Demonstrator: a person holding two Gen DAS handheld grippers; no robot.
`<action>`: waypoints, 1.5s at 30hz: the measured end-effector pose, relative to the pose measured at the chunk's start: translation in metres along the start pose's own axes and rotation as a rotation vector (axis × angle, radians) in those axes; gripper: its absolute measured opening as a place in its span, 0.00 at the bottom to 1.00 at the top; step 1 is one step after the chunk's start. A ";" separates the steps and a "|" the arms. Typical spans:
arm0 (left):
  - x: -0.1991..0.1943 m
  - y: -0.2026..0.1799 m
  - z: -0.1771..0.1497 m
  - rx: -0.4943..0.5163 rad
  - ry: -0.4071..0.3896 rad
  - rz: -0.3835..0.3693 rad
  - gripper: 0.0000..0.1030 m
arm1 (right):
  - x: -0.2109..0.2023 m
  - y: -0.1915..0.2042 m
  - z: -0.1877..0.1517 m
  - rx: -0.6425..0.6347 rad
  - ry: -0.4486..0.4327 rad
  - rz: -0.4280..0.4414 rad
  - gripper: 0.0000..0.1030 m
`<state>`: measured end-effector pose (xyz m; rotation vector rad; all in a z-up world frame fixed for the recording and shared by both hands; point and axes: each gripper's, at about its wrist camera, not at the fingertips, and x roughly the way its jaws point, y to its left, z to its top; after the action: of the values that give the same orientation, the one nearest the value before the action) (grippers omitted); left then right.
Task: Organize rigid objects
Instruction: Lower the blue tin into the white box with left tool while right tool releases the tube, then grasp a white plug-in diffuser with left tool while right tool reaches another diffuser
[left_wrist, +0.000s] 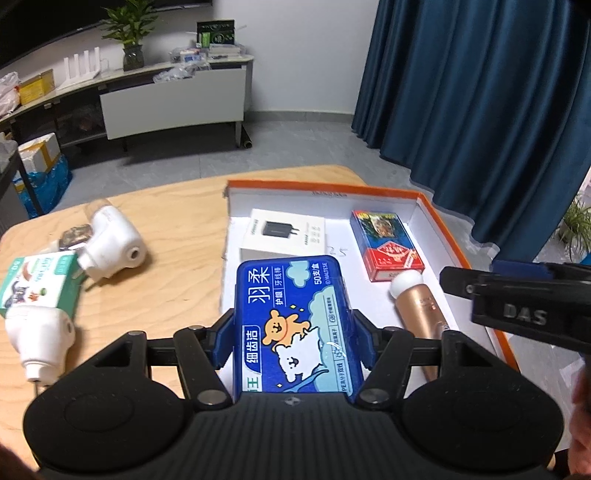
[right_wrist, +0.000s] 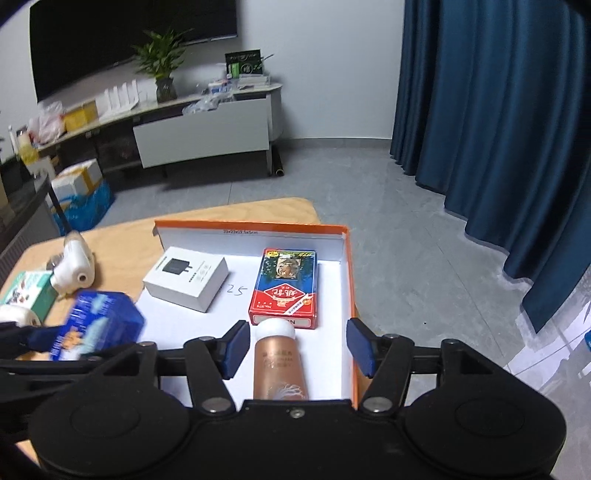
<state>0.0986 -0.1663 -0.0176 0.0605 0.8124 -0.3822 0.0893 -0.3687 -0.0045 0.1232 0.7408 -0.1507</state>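
The left claw is seen clamped on a blue floss box, held over the near edge of the orange-rimmed tray. Only the right wrist view shows the right claw spread apart around a gold tube, untouched, lying inside. Farther in lie a red card pack and a white charger box; only the left view shows two white bottles fully on the surface

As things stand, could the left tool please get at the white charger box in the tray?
Probably not yet: the left tool is shut on the blue floss box, which also hangs in front of the white charger box in the orange tray. It must put that down first.
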 end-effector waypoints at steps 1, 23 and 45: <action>0.003 -0.002 0.000 0.003 0.005 -0.005 0.62 | -0.001 -0.001 -0.001 0.003 -0.002 -0.007 0.69; -0.054 0.047 -0.012 -0.039 -0.068 0.079 0.88 | -0.038 0.049 0.001 -0.007 -0.061 0.111 0.78; -0.090 0.193 -0.045 -0.287 -0.045 0.242 0.91 | -0.036 0.139 -0.022 -0.138 0.016 0.269 0.79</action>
<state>0.0800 0.0496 -0.0020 -0.1161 0.7983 -0.0369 0.0733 -0.2254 0.0118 0.0913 0.7414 0.1574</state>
